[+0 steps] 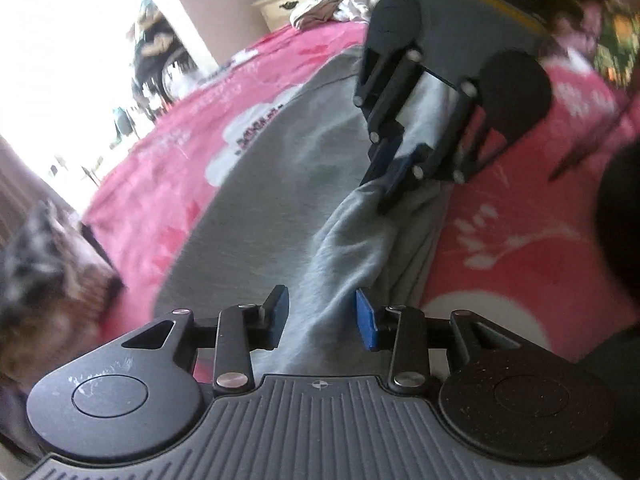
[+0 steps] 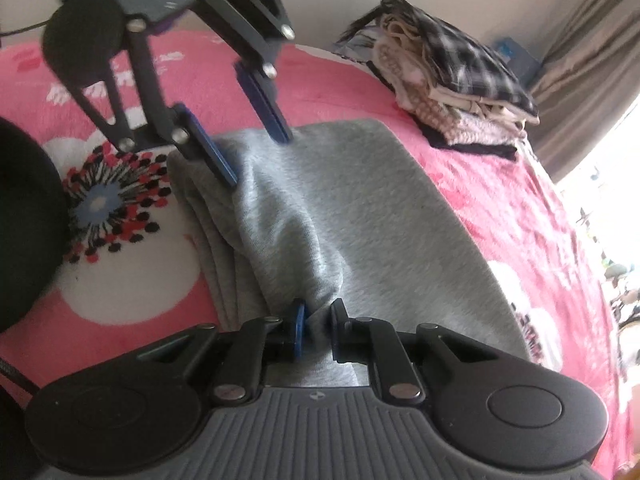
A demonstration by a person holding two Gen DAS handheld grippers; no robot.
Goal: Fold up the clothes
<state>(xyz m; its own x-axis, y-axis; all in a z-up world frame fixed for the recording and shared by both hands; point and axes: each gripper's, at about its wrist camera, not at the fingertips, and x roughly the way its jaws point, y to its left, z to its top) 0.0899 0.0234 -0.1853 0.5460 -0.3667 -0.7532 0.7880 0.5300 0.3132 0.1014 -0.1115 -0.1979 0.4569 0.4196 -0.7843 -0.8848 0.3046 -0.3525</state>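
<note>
So I'm working on a pink blanket (image 2: pixel 460 152) with white flower patches, and the grey garment (image 2: pixel 360 208) is spread across it right under both my grippers. Going left to right from my right gripper's camera: there's something round and black (image 2: pixel 24 220) off to the left edge, can't tell what it is, then a big flower print with red and black dots, then the grey fabric in the middle, and further right past it a stack of folded clothes (image 2: pixel 452 92) with a checked piece on top, well apart from where I'm working, with grey curtains (image 2: pixel 580 64) and a bright window behind. From my left gripper's camera there's a blurry patterned heap (image 1: pixel 44 256) off to the left, and far ahead a cream nightstand (image 1: pixel 288 4) with a loose pile of clothes (image 1: pixel 340 0) next to it. Nothing really blocks me except my own other gripper sitting in front. My left gripper (image 1: pixel 322 316) is angled down over the garment with its blue pads parted; the grey cloth runs up between them but the pads don't look like they're pressing on it. My right gripper (image 2: pixel 318 330) is also tipped down and is nearly closed, pinching a bunched ridge of the grey fabric between its pads, with the cloth pulled up into a fold ahead of it.
</note>
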